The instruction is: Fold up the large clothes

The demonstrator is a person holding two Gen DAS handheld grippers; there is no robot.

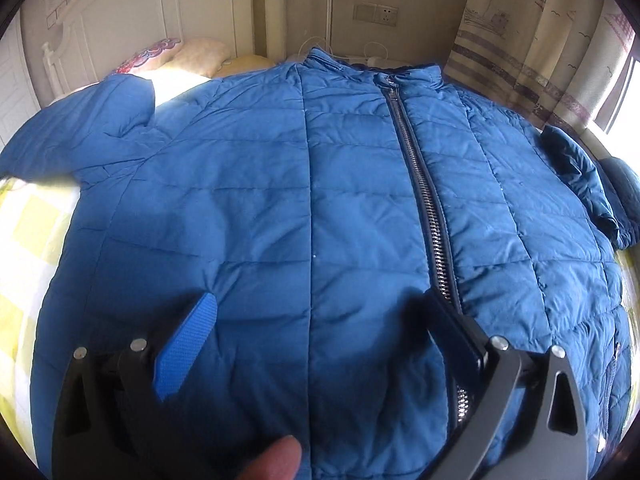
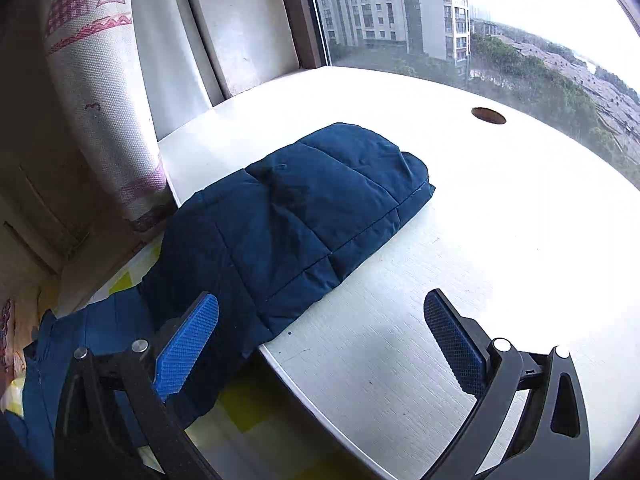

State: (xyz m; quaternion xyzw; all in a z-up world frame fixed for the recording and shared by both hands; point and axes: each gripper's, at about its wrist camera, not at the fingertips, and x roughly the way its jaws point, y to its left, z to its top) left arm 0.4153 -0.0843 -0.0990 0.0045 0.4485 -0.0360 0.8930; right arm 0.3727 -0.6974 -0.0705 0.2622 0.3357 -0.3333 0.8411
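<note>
A large blue quilted jacket (image 1: 320,184) lies front up on the bed, zipped, with its collar at the far end. Its silver zipper (image 1: 424,200) runs down the middle-right. My left gripper (image 1: 324,300) is open just above the jacket's lower front, holding nothing. One sleeve (image 1: 100,120) lies out to the left. The other sleeve (image 2: 304,204) lies over the edge of a white desk in the right wrist view. My right gripper (image 2: 320,308) is open over the sleeve's near part and the desk edge, holding nothing.
The bed has a yellow and white checked sheet (image 1: 28,240) and pillows (image 1: 192,56) by the headboard. A curtain (image 1: 532,40) hangs at the right. The white desk (image 2: 500,208) has a round cable hole (image 2: 488,116) and stands by a window. A fingertip (image 1: 276,460) shows at the bottom.
</note>
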